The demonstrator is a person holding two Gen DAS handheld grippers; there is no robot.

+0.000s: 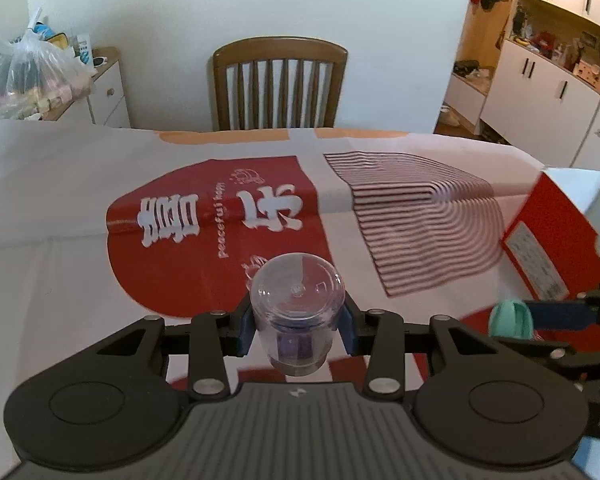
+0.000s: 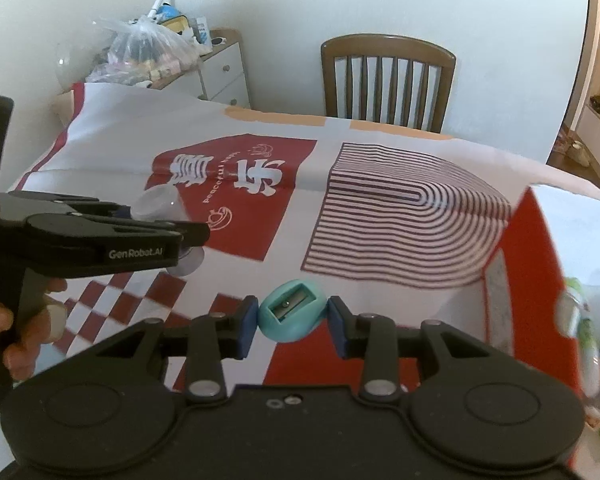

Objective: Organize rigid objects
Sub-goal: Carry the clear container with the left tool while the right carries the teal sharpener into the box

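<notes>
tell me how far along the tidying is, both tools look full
Done: both pickups. In hand: the left tool is shut on a clear plastic bottle, and the right tool is shut on a teal pencil sharpener, both above the tablecloth. Left: setting them down, possibly in the red box to the right. Its contents are too blurred to judge.

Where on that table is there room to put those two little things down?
The patterned cloth lies bare from the chair side across its red patch and striped print. It is crowded at the right, around the red box, and beside the two tools.
</notes>
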